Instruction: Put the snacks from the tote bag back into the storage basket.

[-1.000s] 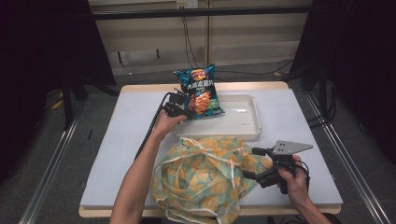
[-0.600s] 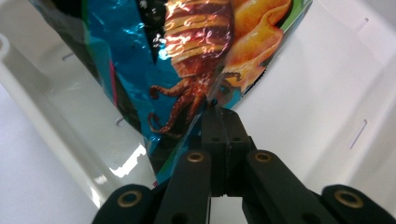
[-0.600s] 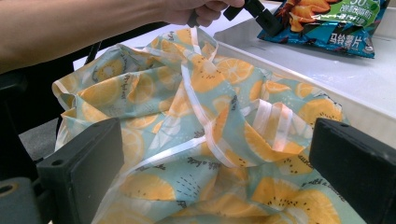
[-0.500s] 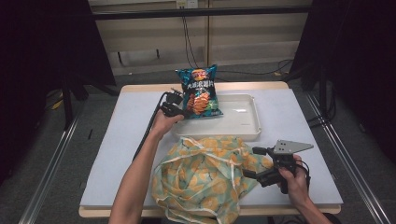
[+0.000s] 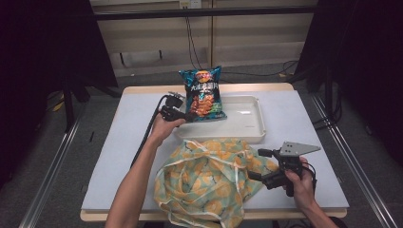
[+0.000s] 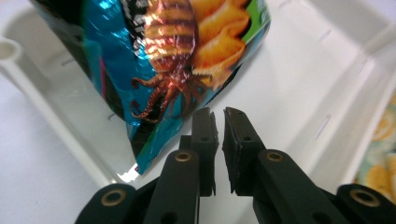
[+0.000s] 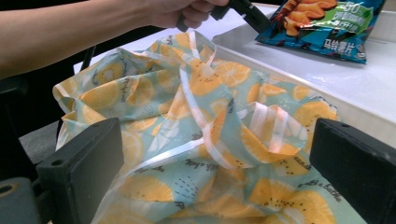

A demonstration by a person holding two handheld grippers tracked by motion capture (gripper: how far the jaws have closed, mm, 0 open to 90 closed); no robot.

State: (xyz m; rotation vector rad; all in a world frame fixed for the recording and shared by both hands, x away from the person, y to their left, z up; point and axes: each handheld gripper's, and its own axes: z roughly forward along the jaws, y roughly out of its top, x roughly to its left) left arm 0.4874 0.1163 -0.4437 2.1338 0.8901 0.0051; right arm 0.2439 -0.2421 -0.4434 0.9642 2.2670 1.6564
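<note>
A blue chip bag (image 5: 203, 92) stands tilted at the far left of the white tray (image 5: 247, 121). My left gripper (image 5: 190, 116) is at the bag's lower left corner. In the left gripper view its jaws (image 6: 219, 116) have just been opening: a narrow gap, nothing between them, the chip bag (image 6: 154, 60) just beside them to the left. A crumpled fabric bag with an orange-slice print (image 5: 209, 180) lies in front of the tray. My right gripper (image 5: 254, 164) stands open at its right edge, its jaws wide around the fabric bag (image 7: 196, 116) without pressing it.
The tray's right half (image 6: 322, 60) is bare. The left forearm (image 5: 138, 180) crosses the table's near left beside the fabric bag. Cables trail off the left gripper toward the left edge. Dark floor and rails surround the table.
The left hand has drawn back very slightly from the chip bag. The bag, the fabric bag and the right gripper stay where they were.
</note>
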